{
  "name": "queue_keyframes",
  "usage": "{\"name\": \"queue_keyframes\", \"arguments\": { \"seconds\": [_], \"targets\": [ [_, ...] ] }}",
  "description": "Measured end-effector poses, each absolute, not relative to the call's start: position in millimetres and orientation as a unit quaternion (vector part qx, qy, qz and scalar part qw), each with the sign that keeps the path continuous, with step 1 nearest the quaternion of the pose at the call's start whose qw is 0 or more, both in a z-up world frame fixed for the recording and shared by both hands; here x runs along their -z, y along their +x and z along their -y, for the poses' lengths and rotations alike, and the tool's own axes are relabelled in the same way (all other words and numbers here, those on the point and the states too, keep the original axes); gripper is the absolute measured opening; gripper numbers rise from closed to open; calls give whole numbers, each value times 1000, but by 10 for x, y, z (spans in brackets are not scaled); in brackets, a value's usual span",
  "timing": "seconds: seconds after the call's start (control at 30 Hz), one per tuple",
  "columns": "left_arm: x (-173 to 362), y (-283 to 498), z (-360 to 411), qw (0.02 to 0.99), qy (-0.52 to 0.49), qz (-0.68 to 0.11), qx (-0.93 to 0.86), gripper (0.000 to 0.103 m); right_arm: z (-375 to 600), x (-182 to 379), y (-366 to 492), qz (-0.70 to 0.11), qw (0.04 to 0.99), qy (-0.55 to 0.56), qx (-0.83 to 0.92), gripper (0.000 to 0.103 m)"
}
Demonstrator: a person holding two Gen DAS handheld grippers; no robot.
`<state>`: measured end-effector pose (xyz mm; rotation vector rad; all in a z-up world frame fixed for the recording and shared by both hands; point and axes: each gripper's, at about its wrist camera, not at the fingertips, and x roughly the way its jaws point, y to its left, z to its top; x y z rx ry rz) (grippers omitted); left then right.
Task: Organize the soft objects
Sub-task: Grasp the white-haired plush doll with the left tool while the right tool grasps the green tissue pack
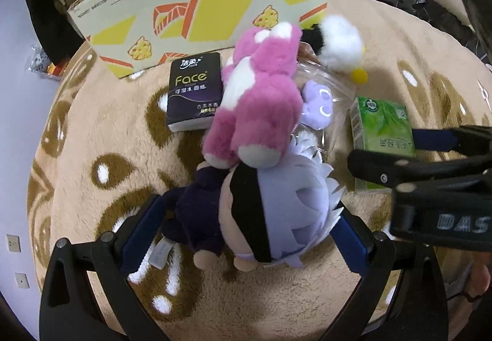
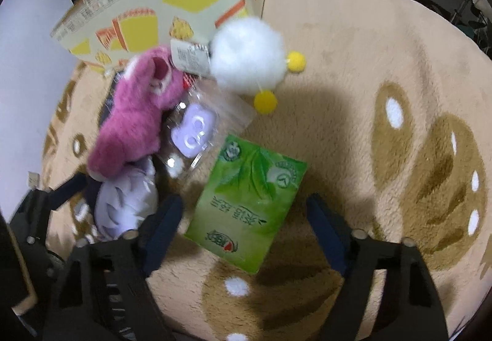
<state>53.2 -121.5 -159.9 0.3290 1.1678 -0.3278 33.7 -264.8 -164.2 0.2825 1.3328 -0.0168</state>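
Observation:
A plush doll with lavender hair, a black blindfold and a navy body lies on the rug. My left gripper is open and straddles it from above. A pink plush bear rests against the doll's head. Beside the bear are a small lavender plush in a clear bag and a white fluffy toy with yellow feet. In the right wrist view a green tissue pack lies flat between the fingers of my open right gripper, with a gap showing on the right side.
A large cardboard box with yellow and orange print stands at the far edge of the round beige rug. A black tissue pack lies in front of it. Furniture and clutter ring the rug.

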Motion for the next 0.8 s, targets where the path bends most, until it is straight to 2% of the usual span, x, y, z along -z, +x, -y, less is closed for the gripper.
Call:
{"name": "queue_keyframes", "arguments": {
  "seconds": [0.1, 0.2, 0.3, 0.33, 0.47, 0.8],
  "targets": [
    [1574, 512, 1217, 813, 154, -538, 163, 90, 2620, 1684, 331, -624, 772, 118, 14, 79],
    [1543, 452, 1248, 817, 163, -527, 166, 86, 2603, 1679, 323, -625, 772, 115, 11, 72],
    [1504, 419, 1274, 820, 164, -520, 175, 76, 2559, 1672, 323, -625, 773, 109, 8, 66],
    [1480, 381, 1296, 820, 163, -519, 177, 71, 2553, 1669, 319, -625, 773, 107, 8, 66],
    [1435, 332, 1291, 824, 156, -514, 181, 62, 2514, 1655, 307, -625, 775, 95, 8, 64],
    [1212, 157, 1240, 837, 151, -493, 181, 61, 2505, 1487, 240, -589, 802, 97, -1, 63]
  ]
}}
